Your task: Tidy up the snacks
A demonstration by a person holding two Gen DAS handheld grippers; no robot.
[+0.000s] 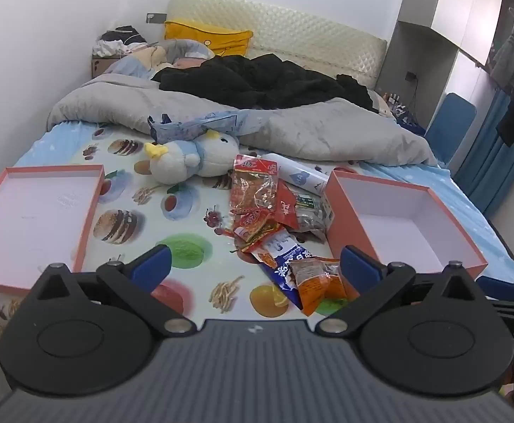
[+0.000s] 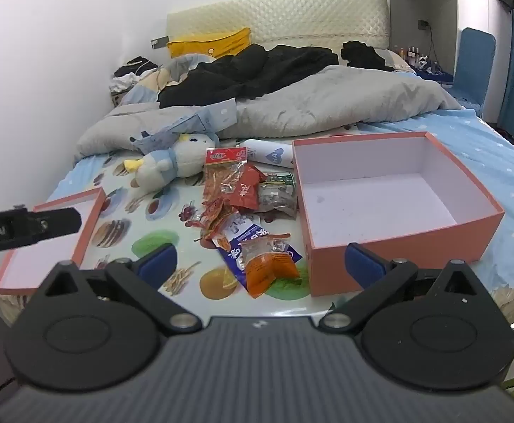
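Currently both grippers hover wide open and empty: left gripper [image 1: 255, 264], right gripper [image 2: 260, 259]. Nearest snack: orange packet [image 2: 269, 268], lying on the blue packet [image 2: 234, 246] just beside the empty pink box [image 2: 398, 243]. I judge it best to pinch its crimped edge so only one comes up. Farther: red packets [image 2: 228, 176], then plush toy [image 2: 172, 162].
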